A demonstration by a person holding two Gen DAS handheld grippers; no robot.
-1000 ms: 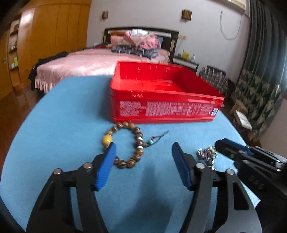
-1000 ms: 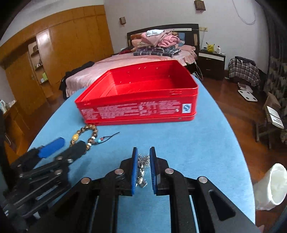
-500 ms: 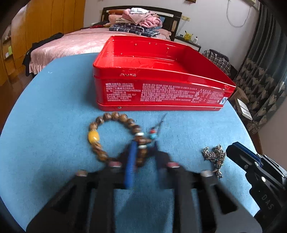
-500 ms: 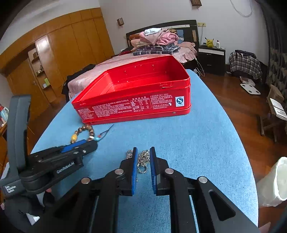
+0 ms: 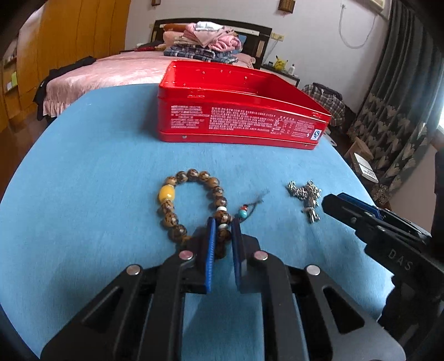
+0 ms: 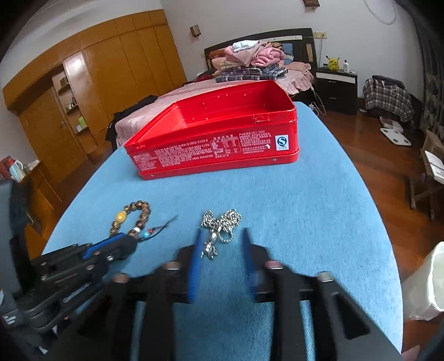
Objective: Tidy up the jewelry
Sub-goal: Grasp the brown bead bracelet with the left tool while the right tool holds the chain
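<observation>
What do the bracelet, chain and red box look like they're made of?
Bracelet: likely wood or seed beads, mottled brown, plus one glossy yellow bead. Chain: shiny silver metal links. Red box: probably painted tin, going by its glossy reflections and rolled rim.

Right gripper (image 6: 220, 238) spread open around the silver chain (image 6: 220, 226) on blue table (image 6: 305, 211).

Behind my blue-covered worktop (image 6: 319, 200) there's a pink-quilted bed (image 5: 116, 69) heaped with folded clothes (image 6: 249, 59), tall orange-brown wooden wardrobes (image 6: 111, 72) on the left, white walls (image 6: 249, 19), glossy wooden floor (image 6: 369, 144), patterned dark curtains (image 5: 394, 91) on the right.
</observation>
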